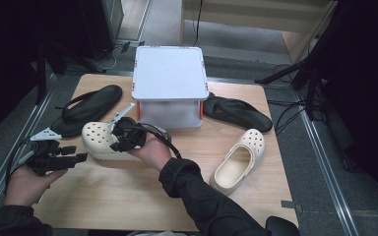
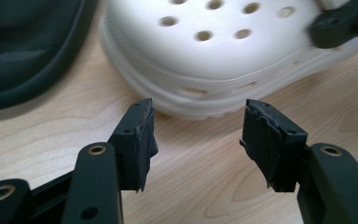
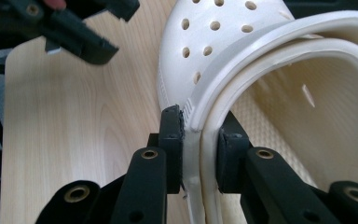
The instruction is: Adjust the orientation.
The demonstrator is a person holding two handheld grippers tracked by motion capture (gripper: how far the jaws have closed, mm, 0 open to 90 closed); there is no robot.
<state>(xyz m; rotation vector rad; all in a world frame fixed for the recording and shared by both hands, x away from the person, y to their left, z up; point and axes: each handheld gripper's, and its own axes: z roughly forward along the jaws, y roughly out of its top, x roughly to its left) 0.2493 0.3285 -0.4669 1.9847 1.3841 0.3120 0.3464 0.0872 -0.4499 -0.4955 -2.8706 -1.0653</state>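
A right hand-held gripper [image 3: 200, 154] is clamped on the collar of a cream foam clog [image 1: 98, 139], one jaw outside the rim and strap band, the other inside the opening, at the left-centre of the wooden tabletop [image 1: 128, 196]. The left hand-held gripper [image 2: 198, 140] hovers just short of the clog's toe, jaws apart with nothing between them. The shoe looks light and springy, likely to flex at the thin collar rather than slip, so the rim is a fair hold, with the thicker sole edge a firmer second grip for the free hand-held gripper. Its mate, the second cream clog [image 1: 238, 162], lies well apart to the right. A black sandal [image 1: 86, 108] sits just beside the held shoe, a white box [image 1: 170, 83] close behind, another black sandal [image 1: 236, 113] beyond. Open board lies toward the person; the near edge is not far off.
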